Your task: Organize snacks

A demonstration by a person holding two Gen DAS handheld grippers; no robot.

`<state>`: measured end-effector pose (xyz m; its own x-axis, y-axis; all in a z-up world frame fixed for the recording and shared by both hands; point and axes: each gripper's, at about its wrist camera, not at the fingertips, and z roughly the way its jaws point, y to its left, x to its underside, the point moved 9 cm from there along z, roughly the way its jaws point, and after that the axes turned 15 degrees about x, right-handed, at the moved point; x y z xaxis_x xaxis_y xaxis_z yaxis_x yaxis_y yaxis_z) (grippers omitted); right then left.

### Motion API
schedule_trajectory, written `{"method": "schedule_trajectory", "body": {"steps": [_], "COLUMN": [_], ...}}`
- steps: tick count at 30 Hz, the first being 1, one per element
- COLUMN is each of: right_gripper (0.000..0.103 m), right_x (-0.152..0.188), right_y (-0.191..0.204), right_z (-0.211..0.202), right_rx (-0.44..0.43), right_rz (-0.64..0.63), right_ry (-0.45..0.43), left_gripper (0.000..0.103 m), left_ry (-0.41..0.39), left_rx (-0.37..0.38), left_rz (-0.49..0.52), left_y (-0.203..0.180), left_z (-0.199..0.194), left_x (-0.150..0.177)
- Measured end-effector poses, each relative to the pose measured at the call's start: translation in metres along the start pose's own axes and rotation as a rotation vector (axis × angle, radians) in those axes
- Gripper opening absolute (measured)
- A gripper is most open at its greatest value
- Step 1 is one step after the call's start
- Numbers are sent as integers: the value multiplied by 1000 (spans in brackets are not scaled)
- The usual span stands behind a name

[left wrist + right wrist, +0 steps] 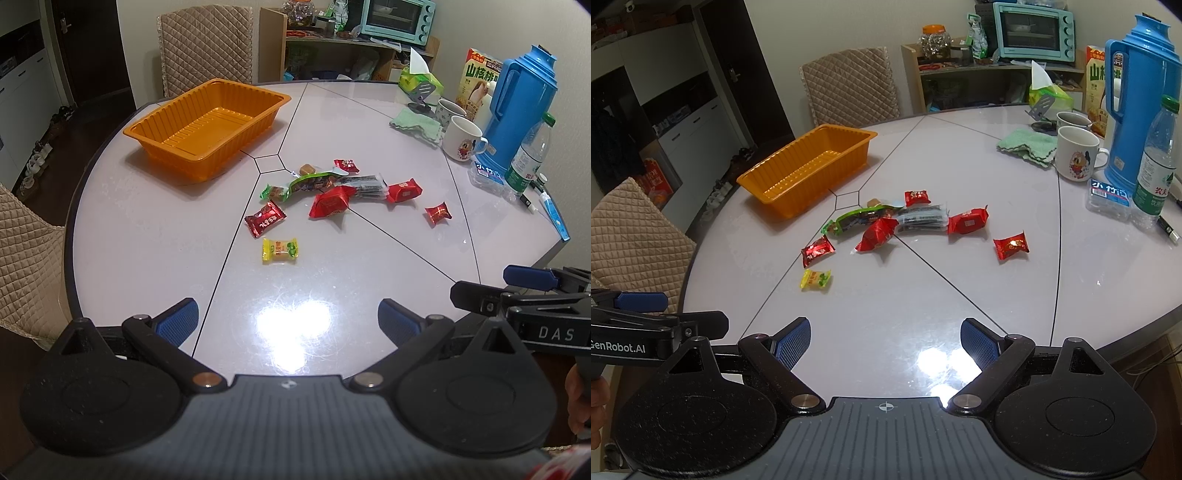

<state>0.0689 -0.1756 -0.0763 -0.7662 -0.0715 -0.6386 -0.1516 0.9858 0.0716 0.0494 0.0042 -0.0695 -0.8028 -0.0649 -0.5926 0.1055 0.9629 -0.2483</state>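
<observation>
Your left gripper (288, 323) and right gripper (885, 343) both hover spread and empty near the table (147, 236) edge, ten snacks (328, 192) scattered mid-table just right of the one empty orange tray (207, 125).

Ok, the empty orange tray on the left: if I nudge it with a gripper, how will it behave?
The orange tray looks like thin ribbed plastic and holds nothing, so it is probably very light and would slide easily on the glossy table. Its walls may flex if pinched. It sits low and wide, so tipping seems unlikely.
</observation>
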Motion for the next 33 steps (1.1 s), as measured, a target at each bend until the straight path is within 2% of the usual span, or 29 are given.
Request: {"method": "schedule_trajectory", "body": {"steps": [33], "right_gripper": [88], "right_x": [-3], "right_y": [3], "right_z": [1], "right_rx": [-1], "right_rz": [-1], "right_ry": [-1], "left_gripper": [103], "left_ry": [2], "left_rx": [7], "left_rz": [-3], "left_y": [-2], "left_z": [-1], "left_x": [-1]}}
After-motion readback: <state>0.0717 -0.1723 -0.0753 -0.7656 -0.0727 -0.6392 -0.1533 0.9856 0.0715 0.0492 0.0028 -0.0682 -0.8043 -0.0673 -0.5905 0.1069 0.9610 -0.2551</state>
